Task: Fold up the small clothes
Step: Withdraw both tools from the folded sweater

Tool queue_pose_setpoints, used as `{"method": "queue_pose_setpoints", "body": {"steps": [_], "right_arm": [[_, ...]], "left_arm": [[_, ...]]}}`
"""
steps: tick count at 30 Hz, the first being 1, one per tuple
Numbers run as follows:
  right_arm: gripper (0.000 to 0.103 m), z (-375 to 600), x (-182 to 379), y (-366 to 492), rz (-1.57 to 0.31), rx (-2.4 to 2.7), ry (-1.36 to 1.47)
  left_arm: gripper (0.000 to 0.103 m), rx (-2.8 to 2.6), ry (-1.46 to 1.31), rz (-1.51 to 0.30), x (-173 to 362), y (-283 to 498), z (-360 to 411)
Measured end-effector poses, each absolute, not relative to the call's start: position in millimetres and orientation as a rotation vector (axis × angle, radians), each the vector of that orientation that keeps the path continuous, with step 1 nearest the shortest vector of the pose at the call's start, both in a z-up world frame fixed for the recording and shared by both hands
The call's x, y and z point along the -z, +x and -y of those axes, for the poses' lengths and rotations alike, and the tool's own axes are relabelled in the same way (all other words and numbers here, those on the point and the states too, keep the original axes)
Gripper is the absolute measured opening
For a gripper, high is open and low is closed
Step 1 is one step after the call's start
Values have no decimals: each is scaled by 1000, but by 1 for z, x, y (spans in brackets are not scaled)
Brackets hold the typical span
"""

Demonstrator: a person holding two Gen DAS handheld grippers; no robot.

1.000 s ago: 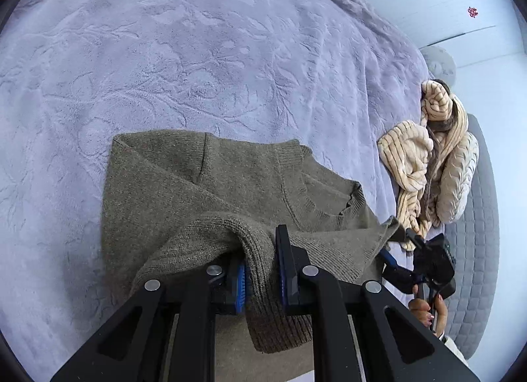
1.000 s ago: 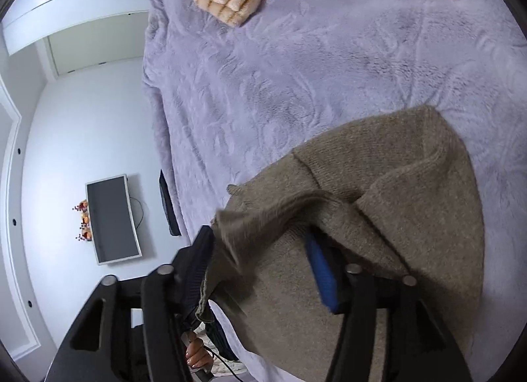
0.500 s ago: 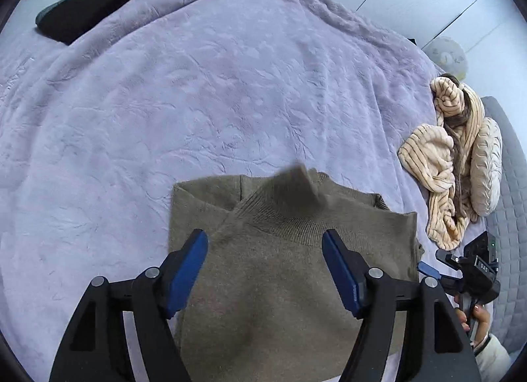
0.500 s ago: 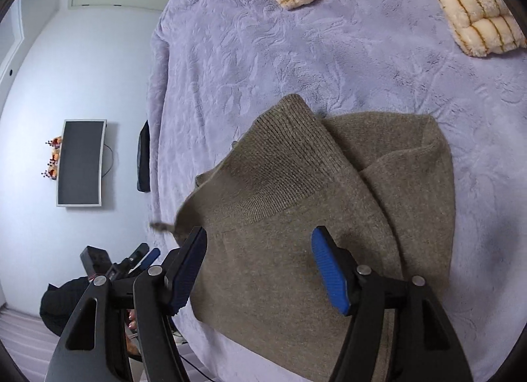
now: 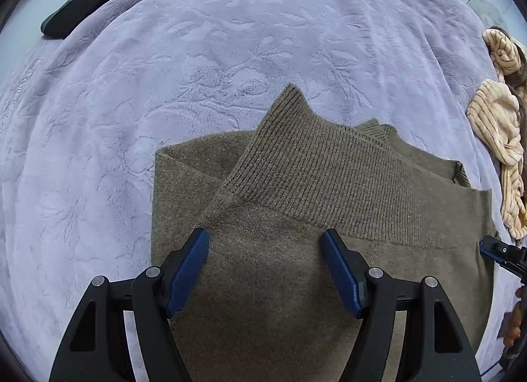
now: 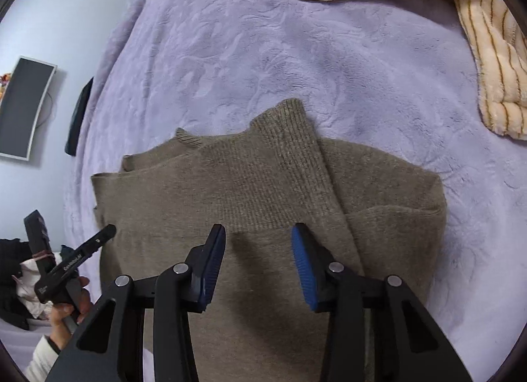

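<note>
Your left tongs stand open above the olive sweater, the blue pads spread with bare knit between them and nothing pinched. The sweater lies already folded on the lilac bed cover, near the bed's near edge, with its ribbed hem band laid slantwise across the top layer and one corner of that band poking out toward the far side of the bed. In both wrist views the garment sits directly under and just ahead of the tongs; its long axis runs crosswise, from one of your hands to the other.

Your right tongs are closing over the same top layer, just short of the ribbed band; the pads have cloth below them but do not appear to press on any. Both hands are about equally near, one toward each end. Any next fold probably turns on that crosswise axis: each end is reachable by its own hand. A striped cream garment lies well apart, toward the bed's far right.
</note>
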State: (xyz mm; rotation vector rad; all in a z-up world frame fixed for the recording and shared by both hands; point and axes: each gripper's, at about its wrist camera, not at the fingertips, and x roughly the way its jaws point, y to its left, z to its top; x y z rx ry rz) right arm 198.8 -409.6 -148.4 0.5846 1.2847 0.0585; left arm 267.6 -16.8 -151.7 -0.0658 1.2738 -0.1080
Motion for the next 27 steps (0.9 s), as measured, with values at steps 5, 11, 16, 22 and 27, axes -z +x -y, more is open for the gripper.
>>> {"method": "queue_pose_setpoints", "body": {"steps": [5,11,16,22,27], "right_arm": [[46,428,142,186,-1235,20,625],[49,428,119,158,-1230,13,562],[50,418,111,126,-1234,-6,567],[50,392,103,83,-1237,-6,531],[50,369,103,52,-1267,2,452]], "left_arm": [[72,87,7,-1262,141,261,10],[72,9,-51,-1281,132,250,-33],[72,3,-19,-1276,122,216,-41],[72,35,-55,-1259,107,168,-35],[72,57,63,-1303,128,145,-9]]}}
